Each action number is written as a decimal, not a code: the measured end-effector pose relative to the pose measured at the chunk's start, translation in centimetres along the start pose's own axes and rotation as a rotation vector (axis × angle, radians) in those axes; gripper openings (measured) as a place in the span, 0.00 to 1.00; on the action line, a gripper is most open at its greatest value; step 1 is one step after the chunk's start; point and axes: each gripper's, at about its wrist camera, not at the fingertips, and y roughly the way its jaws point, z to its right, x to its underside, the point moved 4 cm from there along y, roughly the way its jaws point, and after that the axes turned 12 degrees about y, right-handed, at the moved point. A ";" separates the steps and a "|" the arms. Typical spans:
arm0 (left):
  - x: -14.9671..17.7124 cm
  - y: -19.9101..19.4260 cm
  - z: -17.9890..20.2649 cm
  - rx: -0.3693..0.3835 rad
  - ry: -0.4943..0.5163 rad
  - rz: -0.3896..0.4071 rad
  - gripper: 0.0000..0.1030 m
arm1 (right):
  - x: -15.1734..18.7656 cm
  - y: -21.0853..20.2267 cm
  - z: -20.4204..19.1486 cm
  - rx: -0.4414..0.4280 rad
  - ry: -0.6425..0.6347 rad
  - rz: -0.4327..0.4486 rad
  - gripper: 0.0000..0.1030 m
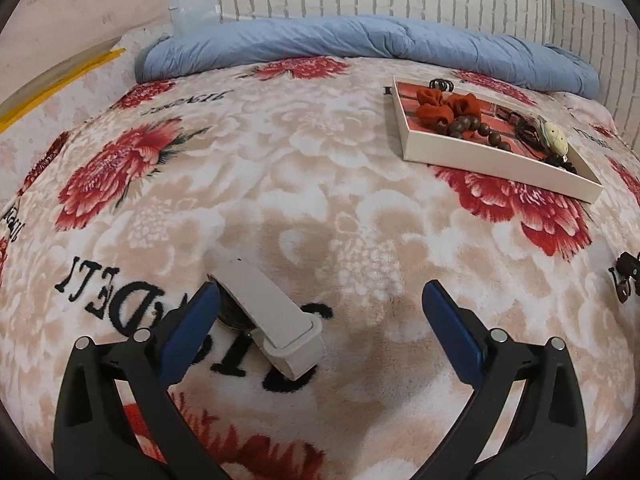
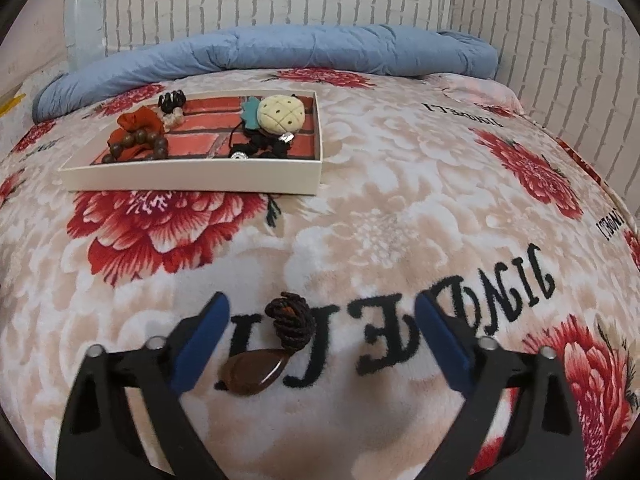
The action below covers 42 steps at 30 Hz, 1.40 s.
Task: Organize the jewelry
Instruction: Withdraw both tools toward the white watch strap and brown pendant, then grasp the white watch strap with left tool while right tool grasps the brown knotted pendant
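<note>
Surface: floral blanket [image 1: 320,184] on a bed, white brick wall behind.
Right gripper [image 2: 322,332]: fingers spread wide, holding nothing; straddles the pendant necklace [image 2: 276,344], apparently lined up to grasp it.
Left gripper [image 1: 320,320]: likewise spread and unloaded; white watch [image 1: 268,320] lies by its left finger.
Tray [image 2: 192,174]: farther back, already holding beads, scrunchies and a charm; probable destination.

Red-flowered beige fleece blanket [image 2: 360,208] with black lettering; cream cardboard tray [image 2: 192,174], brick-red printed lining; glossy brown teardrop pendant [image 2: 254,374], centre bottom.
</note>
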 end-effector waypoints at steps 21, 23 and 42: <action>0.7 1.4 0.2 0.021 0.009 -0.066 0.77 | 0.5 1.4 -0.3 0.006 -0.013 -0.071 0.50; 0.7 1.5 0.4 0.026 0.016 -0.066 0.71 | 0.6 1.6 -0.4 0.004 -0.013 -0.078 0.49; 1.0 2.1 -0.1 0.083 -0.030 -0.082 0.26 | 0.9 1.7 -0.8 -0.063 -0.022 -0.091 0.25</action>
